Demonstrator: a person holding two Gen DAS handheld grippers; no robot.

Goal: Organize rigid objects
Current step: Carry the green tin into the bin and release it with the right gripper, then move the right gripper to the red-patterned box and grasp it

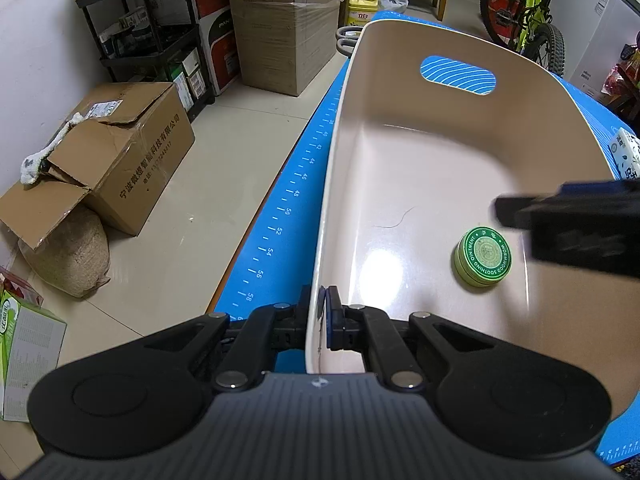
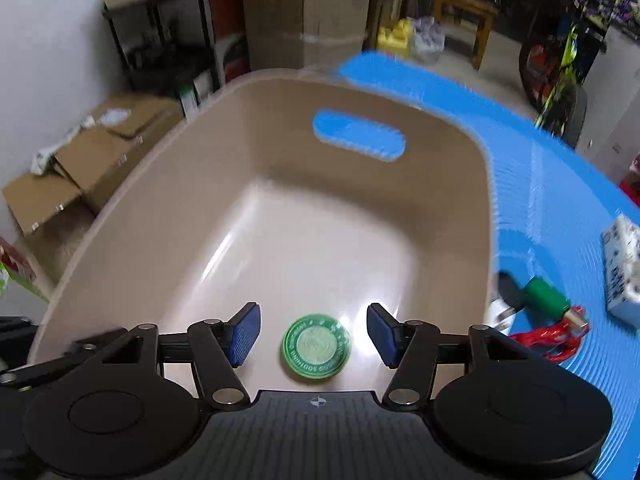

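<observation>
A beige plastic basket (image 1: 400,80) with a slot handle stands on a blue mat (image 1: 280,216). My left gripper (image 1: 322,312) is shut on the basket's near left rim. A round green ointment tin (image 1: 483,257) lies on the basket floor. In the right wrist view my right gripper (image 2: 314,330) is open and empty, above the tin (image 2: 317,347), which lies between its blue pads (image 2: 244,334). The right gripper shows blurred in the left wrist view (image 1: 560,224), above the tin.
On the mat right of the basket (image 2: 160,184) lie a green and red object with a red strap (image 2: 548,312) and a white tissue pack (image 2: 624,272). Cardboard boxes (image 1: 120,160), a black shelf (image 1: 152,32) and a bicycle (image 1: 532,20) stand on the floor around.
</observation>
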